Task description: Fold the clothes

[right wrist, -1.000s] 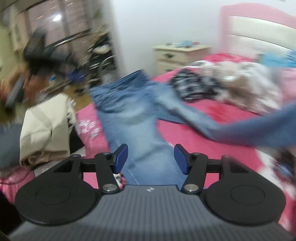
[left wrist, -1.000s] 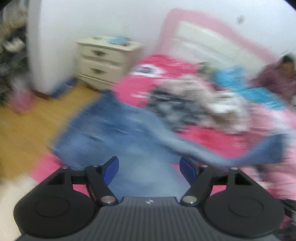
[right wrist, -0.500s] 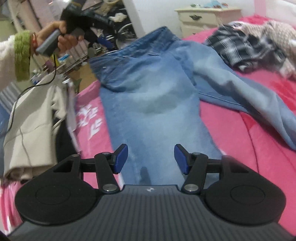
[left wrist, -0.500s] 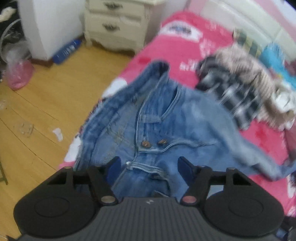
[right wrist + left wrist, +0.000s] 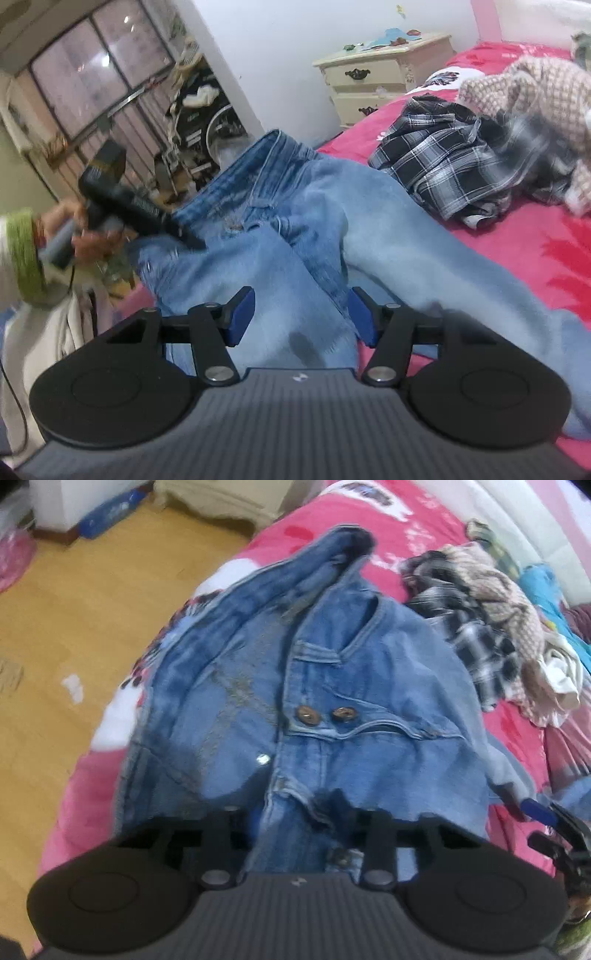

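We see a pair of faded blue denim jeans [image 5: 314, 716] spread on a bright pink bed cover [image 5: 535, 254]. The waistband end lies far from our right tongs [image 5: 301, 314], up near the edge of the bed, and the legs run back toward those tongs. So the long way of the jeans goes from the far bed edge to just under the right tongs. One leg lies right between and under the right fingers [image 5: 242, 314]. The other leg spreads off to the right of them. The right tongs stand open, with the blue pads apart and not pressing the cloth.

Our left tongs [image 5: 295, 812] point down at the front of the jeans, near the two brown buttons [image 5: 323, 713]. They are closing, and a bunched bit of denim sits between them. The picture is too blurry to tell if the pads press it yet.

Past the right tongs and to the right lies a black and white checked shirt [image 5: 454, 166]. A tan knitted top [image 5: 535, 88] lies just beyond it.

We cannot see any box or basket holding clothes.
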Action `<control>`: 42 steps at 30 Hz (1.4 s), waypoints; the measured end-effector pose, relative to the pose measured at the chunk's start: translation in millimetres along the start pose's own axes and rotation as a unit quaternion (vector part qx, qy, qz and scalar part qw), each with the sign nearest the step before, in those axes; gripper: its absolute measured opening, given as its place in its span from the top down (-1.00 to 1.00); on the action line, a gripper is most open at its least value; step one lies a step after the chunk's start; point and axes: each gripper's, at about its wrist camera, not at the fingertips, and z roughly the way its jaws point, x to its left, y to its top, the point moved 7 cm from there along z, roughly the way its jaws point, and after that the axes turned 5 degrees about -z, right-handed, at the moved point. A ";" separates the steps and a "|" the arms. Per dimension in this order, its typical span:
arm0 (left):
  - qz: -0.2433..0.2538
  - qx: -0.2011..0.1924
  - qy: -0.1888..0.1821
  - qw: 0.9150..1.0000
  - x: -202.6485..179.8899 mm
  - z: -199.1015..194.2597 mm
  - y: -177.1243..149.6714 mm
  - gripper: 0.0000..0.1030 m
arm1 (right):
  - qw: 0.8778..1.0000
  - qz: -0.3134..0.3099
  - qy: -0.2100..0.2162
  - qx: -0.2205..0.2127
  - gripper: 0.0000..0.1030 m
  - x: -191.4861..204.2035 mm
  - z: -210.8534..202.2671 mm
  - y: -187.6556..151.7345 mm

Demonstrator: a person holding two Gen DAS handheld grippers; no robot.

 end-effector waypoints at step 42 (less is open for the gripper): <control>-0.041 -0.183 0.160 0.969 55.2 -67.3 11.3 0.09 | 0.986 -0.132 -0.086 0.056 -0.36 25.1 -79.9 -105.3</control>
